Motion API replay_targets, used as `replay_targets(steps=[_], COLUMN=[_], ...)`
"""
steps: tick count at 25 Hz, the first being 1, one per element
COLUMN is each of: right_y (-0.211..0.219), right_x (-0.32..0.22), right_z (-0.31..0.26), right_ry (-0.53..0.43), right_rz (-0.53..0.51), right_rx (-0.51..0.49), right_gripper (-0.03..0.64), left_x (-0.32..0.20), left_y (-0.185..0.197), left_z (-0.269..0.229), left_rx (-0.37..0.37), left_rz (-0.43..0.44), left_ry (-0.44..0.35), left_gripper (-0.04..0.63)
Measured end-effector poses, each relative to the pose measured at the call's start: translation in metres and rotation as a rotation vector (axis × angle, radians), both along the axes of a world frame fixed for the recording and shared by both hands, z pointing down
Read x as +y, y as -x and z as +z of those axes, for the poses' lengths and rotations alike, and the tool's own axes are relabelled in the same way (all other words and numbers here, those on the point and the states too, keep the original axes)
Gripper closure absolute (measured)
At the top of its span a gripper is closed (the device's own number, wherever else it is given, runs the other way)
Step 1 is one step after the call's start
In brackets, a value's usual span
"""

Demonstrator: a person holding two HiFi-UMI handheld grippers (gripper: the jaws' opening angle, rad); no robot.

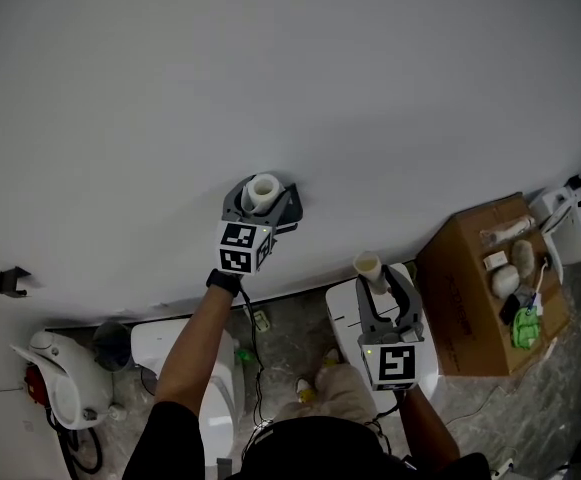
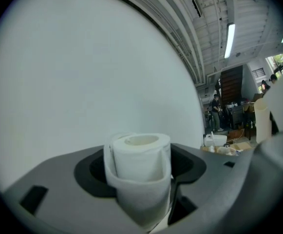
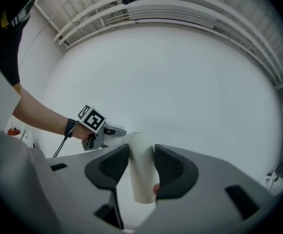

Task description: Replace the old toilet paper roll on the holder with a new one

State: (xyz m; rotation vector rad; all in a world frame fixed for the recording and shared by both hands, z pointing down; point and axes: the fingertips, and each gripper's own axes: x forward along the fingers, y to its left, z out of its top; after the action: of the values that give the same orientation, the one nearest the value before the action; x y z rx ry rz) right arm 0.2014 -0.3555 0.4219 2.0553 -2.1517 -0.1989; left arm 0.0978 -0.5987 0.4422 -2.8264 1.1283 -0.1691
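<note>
Bright, even light; fisheye-warped, dark-vignetted edges.

The toilet paper roll (image 2: 140, 152) is soft white paper, slightly fluffy, with a loose sheet around it. The tube (image 3: 142, 179) looks like pale cardboard, smooth and matt. The left gripper (image 2: 141, 165) and the right gripper (image 3: 142, 165) are matt grey plastic, darker inside the jaws. The wall (image 1: 270, 68) is white, smooth and matt. The box (image 1: 465, 278) is plain brown cardboard.

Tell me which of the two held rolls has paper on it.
The roll in the left tool: thick, white, wound with paper. The one in the right tool is a bare, slim tube.
</note>
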Motion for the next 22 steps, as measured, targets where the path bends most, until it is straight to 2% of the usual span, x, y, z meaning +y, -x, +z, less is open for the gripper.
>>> replay_targets(steps=[6,13,22], right_y=[-0.01,-0.02,-0.034], right_x=[0.01,0.016,0.02], right_z=[-0.004,-0.004,0.006], right_ry=[-0.009,-0.013,0.044], right_rz=[0.026,0.051,0.101], right_rx=[0.006,0.021,-0.024], right_gripper=[0.451,0.451,0.451], left_x=[0.012,0.035,0.072], left_y=[-0.022,-0.057,-0.099], left_z=[-0.015,-0.02,0.0], left_rx=[0.013,-0.027,-0.198], left_rz=[0.038,0.107,0.187], left_ry=[-0.02,-0.071,-0.203], left_gripper=[0.285,0.285,0.285])
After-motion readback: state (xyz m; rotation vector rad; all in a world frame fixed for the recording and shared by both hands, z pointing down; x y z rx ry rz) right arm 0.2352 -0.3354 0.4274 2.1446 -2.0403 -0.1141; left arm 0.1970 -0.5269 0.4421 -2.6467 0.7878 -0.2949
